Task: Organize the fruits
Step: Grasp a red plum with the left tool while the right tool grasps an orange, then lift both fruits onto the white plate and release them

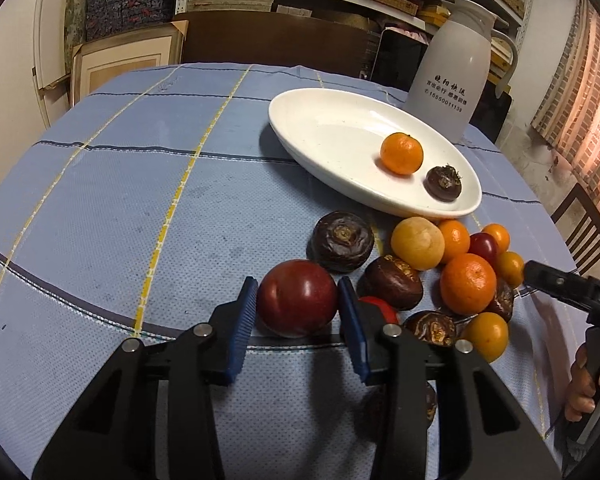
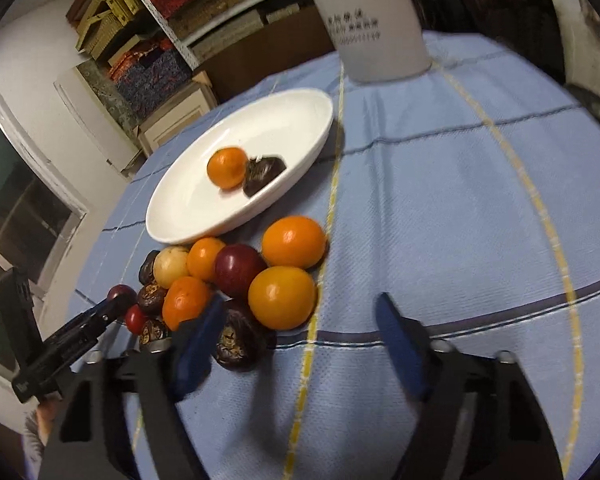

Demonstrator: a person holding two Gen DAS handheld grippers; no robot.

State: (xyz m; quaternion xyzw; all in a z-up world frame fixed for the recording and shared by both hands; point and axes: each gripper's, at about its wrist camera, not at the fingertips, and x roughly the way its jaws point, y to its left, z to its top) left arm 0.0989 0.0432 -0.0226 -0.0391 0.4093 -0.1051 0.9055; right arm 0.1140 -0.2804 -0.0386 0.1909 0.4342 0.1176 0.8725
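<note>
The left tongs (image 1: 298,300) were clenched on a dark red plum (image 1: 297,298) near the surface's front edge, apparently to carry it to the white dish (image 1: 300,120). The right tongs (image 2: 300,328) stood released, empty, beside the fruit pile (image 2: 236,276).

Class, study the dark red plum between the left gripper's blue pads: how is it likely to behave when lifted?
The plum looks round and glossy, so it may slip or roll if the left gripper loosens. Its skin probably bruises under hard squeezing. It appears solid, likely heavyish for its size.
</note>
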